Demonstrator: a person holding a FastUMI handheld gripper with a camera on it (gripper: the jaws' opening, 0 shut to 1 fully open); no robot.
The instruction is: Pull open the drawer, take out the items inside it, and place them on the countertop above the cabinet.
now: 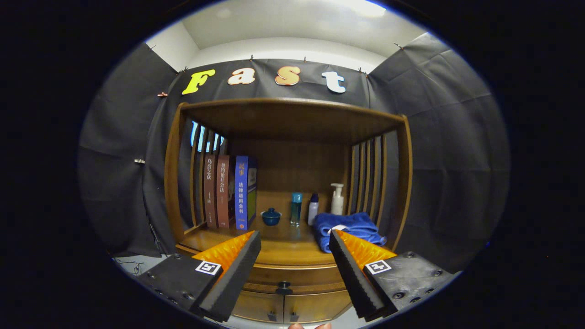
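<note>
A wooden cabinet stands ahead of my gripper (295, 237), whose fingers are spread wide apart with nothing between them. The drawer (292, 276) sits closed under the countertop (283, 246), and its dark round knob (284, 288) lies low between my fingers, some way beyond them. The drawer's contents are hidden. Below the drawer are two small cabinet doors (285, 307) with dark handles.
On the countertop stand three upright books (231, 193) at the left, a small blue lidded pot (271, 216), a teal bottle (296, 208), a white bottle (313, 208), a pump dispenser (337, 198) and a folded blue towel (347, 226). A wooden top and slatted sides enclose the shelf.
</note>
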